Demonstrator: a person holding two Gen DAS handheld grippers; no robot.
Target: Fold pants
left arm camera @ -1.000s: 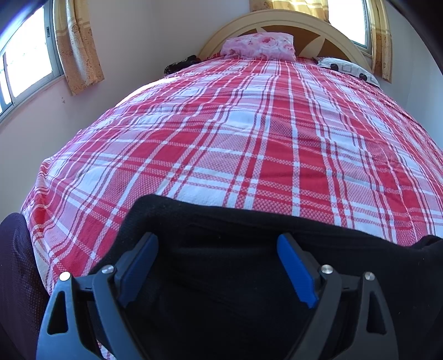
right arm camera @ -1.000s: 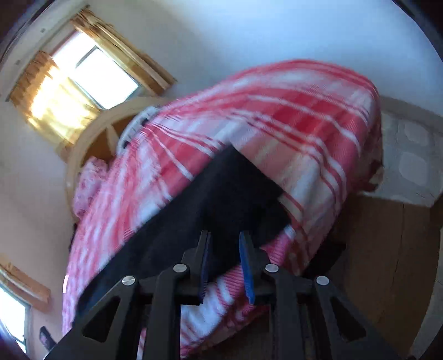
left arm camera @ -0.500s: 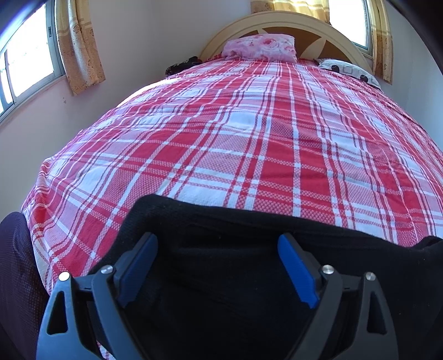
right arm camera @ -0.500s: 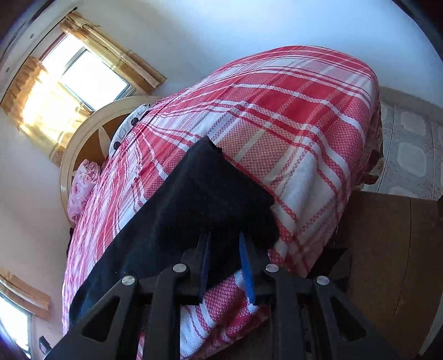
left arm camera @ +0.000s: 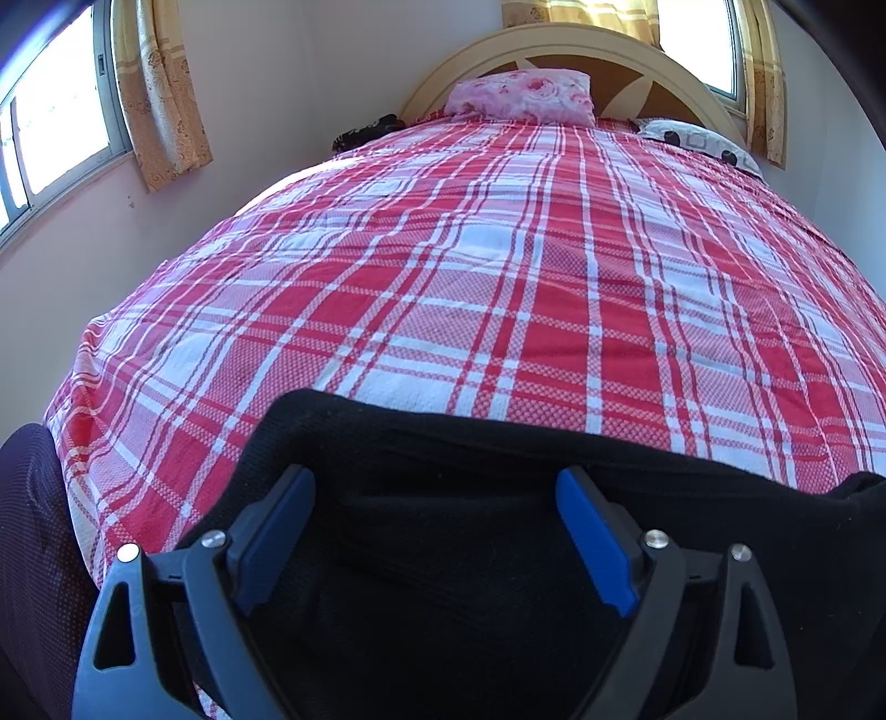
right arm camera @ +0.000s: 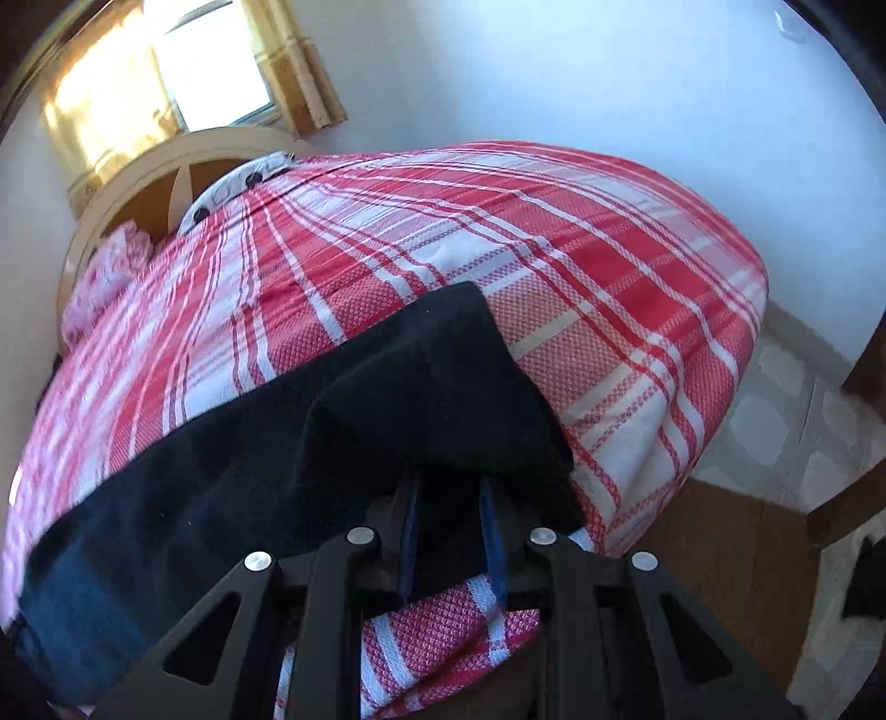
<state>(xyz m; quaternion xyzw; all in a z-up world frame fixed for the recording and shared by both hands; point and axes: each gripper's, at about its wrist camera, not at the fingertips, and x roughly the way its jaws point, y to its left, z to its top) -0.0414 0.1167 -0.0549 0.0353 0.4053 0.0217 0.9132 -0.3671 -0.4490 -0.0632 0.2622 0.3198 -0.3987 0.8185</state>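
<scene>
Your black pants (left arm camera: 470,443) are stretched along the foot edge of the plaid bed (left arm camera: 498,277), long axis running crosswise to the headboard (left arm camera: 581,50), so the fold travels along that edge. Your right gripper (right arm camera: 451,531) looks pinched on the doubled-over end of the pants. The left gripper (left arm camera: 437,531) sits spread wide over the other end, gripping nothing.
</scene>
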